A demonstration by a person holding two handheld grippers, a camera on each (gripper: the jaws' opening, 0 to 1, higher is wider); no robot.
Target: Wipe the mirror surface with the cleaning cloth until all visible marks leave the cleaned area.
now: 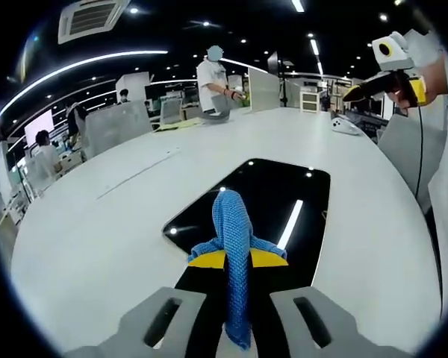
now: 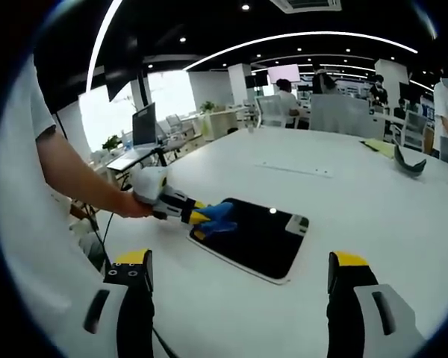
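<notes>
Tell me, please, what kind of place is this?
Probably an open-plan office or lab: a long white table, a laptop on a side desk, and strip ceiling lights.

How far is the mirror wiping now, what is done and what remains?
Done: the left gripper is shut on the blue cloth, at the mirror's near edge. In hand: wiping there. Left: the rest of the mirror; marks are too small to judge. The right gripper is open, off the mirror.
</notes>
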